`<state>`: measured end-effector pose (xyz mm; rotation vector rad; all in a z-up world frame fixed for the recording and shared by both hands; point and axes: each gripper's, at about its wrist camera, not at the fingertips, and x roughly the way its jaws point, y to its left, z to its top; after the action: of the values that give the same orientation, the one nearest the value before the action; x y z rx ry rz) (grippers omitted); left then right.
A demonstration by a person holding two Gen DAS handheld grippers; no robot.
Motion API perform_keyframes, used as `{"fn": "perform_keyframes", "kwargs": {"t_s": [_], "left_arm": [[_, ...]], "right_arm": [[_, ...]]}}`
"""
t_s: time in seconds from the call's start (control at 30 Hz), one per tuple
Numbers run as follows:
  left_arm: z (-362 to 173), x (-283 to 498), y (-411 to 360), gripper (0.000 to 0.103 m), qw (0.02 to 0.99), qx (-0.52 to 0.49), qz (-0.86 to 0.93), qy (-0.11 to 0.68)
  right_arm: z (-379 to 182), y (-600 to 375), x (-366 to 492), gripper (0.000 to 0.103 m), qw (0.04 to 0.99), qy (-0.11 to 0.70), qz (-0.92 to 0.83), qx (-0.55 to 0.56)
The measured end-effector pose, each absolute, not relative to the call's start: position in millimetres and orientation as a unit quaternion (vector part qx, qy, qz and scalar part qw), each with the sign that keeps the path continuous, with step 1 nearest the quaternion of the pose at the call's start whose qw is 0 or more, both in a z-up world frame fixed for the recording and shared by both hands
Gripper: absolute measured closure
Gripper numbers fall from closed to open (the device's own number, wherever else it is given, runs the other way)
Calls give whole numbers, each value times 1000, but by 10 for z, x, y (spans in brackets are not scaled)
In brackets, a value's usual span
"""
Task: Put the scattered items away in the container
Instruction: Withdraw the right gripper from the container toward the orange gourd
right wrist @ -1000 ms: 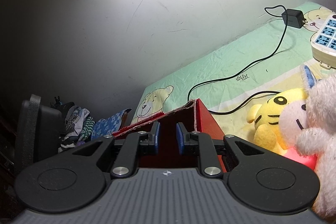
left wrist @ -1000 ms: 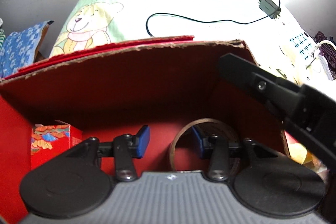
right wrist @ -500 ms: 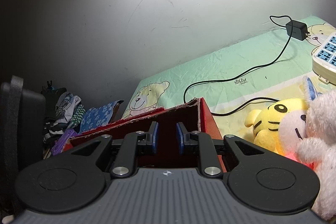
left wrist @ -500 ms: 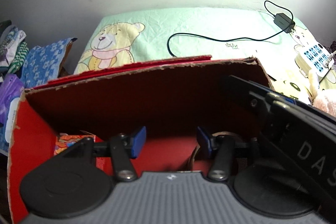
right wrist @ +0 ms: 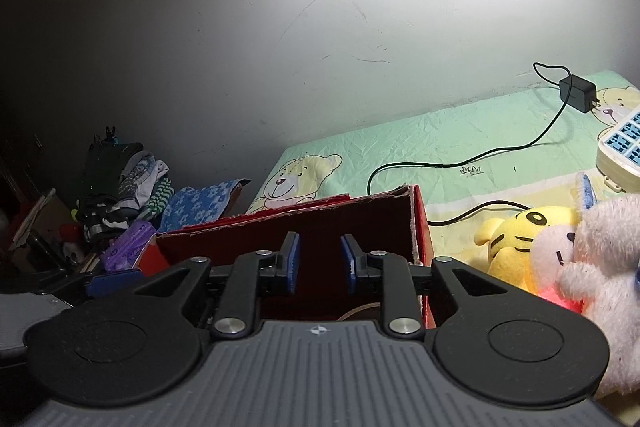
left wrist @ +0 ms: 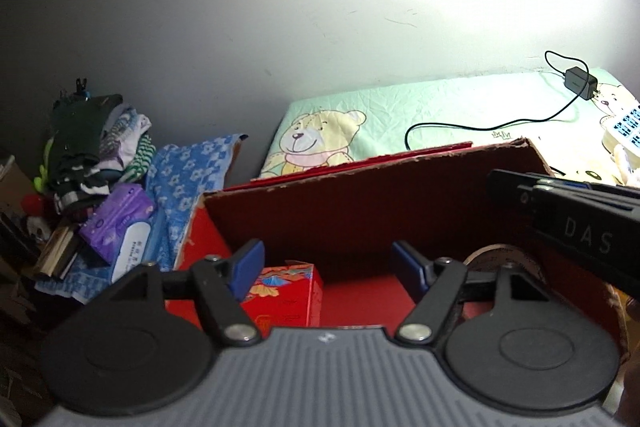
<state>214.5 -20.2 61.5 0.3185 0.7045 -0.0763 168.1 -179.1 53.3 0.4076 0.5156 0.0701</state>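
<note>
tape roll [left wrist: 500, 259] half hidden behind tool arm, power strip [right wrist: 622, 151] cut by frame edge

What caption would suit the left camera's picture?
Open left gripper hovering over a red cardboard box that holds a small patterned carton and a tape roll.

"DAS" shows on the right hand-held gripper [left wrist: 520, 183].

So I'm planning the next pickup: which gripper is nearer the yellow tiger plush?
Right. The right gripper hovers over the red box, with the yellow tiger plush just outside that wall. The left gripper is over the box's far side.
</note>
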Motion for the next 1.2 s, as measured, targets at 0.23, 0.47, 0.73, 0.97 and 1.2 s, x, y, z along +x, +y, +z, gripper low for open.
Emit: {"fn": "perform_keyframes", "kwargs": {"t_s": [0.23, 0.47, 0.73, 0.97, 1.2], "left_arm": [[553, 1999, -83, 29, 928, 147, -35, 342], [528, 1879, 25, 22, 935, 138, -20, 325], [516, 1754, 143, 14, 944, 124, -5, 306], [553, 1606, 213, 12, 950, 117, 1, 291], [627, 1423, 233, 10, 954, 116, -1, 278]], "right_arm": [[559, -1698, 1567, 77, 951, 247, 32, 185], [532, -1584, 1467, 77, 948, 255, 31, 187], [494, -1520, 1335, 77, 949, 251, 36, 187], [512, -1506, 1177, 77, 955, 235, 31, 180], [586, -1464, 959, 77, 960, 218, 43, 169]]}}
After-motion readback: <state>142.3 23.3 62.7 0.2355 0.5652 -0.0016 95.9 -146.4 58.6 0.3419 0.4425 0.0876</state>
